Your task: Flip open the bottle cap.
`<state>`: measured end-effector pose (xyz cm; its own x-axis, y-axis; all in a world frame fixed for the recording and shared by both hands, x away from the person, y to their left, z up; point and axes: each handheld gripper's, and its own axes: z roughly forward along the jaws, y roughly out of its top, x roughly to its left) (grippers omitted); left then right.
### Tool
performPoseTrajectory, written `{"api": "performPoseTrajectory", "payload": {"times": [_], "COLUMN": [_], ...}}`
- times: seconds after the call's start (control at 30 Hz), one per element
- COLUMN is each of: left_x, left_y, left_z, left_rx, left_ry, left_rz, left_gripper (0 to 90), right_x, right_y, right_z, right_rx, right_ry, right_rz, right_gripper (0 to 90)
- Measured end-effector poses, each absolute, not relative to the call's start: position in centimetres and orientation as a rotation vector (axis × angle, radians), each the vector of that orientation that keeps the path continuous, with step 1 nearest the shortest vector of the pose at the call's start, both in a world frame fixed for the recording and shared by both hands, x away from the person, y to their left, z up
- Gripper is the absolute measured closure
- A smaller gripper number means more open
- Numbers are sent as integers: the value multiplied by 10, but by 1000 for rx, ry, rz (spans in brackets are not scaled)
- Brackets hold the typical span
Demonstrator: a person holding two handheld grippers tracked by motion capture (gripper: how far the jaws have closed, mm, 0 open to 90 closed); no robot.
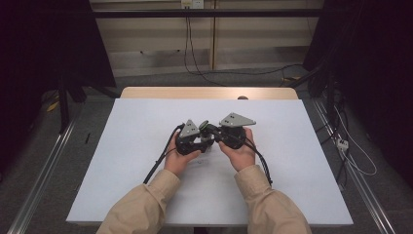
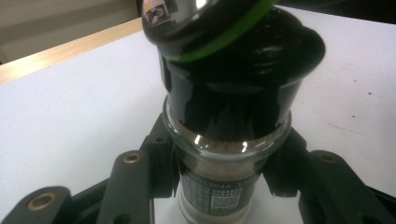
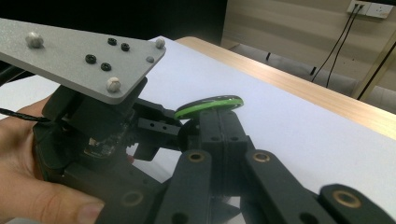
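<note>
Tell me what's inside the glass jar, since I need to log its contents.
Through the glass jar, a pale brownish powder shows near the top. The printed label lower down and the black cap above cover the rest.

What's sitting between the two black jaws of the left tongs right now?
A glass spice jar with a black cap; the left tongs clamp its glass body from both sides, clearest in the left gripper view.

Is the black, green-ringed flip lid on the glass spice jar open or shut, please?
Open: the lid tilts up off the black cap.
</note>
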<state>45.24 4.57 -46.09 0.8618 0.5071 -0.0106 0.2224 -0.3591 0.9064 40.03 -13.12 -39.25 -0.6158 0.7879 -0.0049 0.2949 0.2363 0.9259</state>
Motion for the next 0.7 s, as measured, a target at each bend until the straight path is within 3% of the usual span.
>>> {"api": "performPoseTrajectory", "payload": {"times": [0.7], "left_x": [452], "left_y": [46], "left_z": [-461], "left_rx": [1949], "left_ry": [541], "left_rz": [328], "left_gripper": [533], "right_x": [402], "right_y": [-130], "right_z": [-392], "right_rx": [987], "right_ry": [2033], "right_rz": [1363], "right_gripper": [900]}}
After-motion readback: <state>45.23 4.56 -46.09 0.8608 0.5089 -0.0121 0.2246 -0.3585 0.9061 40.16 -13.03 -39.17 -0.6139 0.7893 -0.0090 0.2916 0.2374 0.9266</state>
